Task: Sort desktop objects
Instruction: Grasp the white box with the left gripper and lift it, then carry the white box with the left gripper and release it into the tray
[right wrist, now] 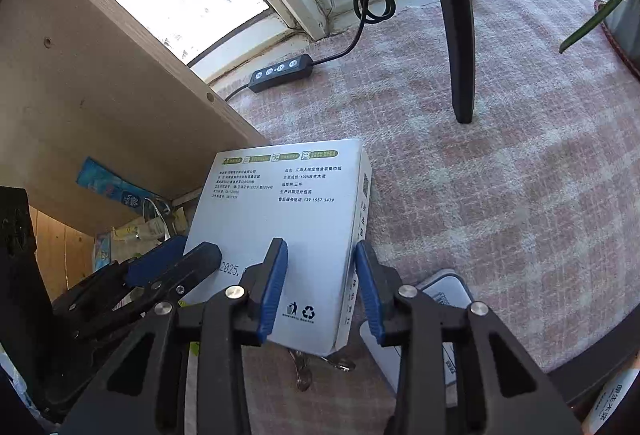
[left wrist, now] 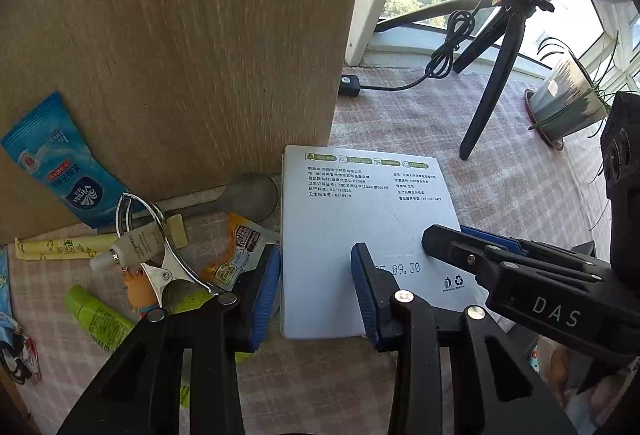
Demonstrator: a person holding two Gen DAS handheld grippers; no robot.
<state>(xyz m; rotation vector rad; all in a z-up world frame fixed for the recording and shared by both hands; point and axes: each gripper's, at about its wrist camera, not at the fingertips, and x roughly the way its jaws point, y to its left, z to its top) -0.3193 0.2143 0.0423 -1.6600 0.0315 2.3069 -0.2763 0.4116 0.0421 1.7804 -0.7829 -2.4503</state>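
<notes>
A white tissue box (left wrist: 360, 219) with printed text lies on the checked tablecloth beside a wooden shelf panel (left wrist: 192, 47); it also shows in the right wrist view (right wrist: 280, 203). My left gripper (left wrist: 316, 291) is open, its jaws straddling the box's left edge. My right gripper (right wrist: 320, 287) is open, its jaws straddling the box's right edge; its fingers (left wrist: 460, 239) show in the left wrist view. Small items lie left of the box: a blue Vinda tissue pack (left wrist: 56, 163), a metal clip (left wrist: 160, 247), a green tube (left wrist: 96, 315), a spoon (left wrist: 240, 199), an orange sachet (left wrist: 236, 247).
A black tripod (left wrist: 496, 75) stands behind the box, with a cable and switch box (right wrist: 280, 71). A potted plant (left wrist: 568, 103) is at the far right. Another white box (right wrist: 444, 299) and keys (right wrist: 304, 371) lie near my right gripper. A window sill borders the table.
</notes>
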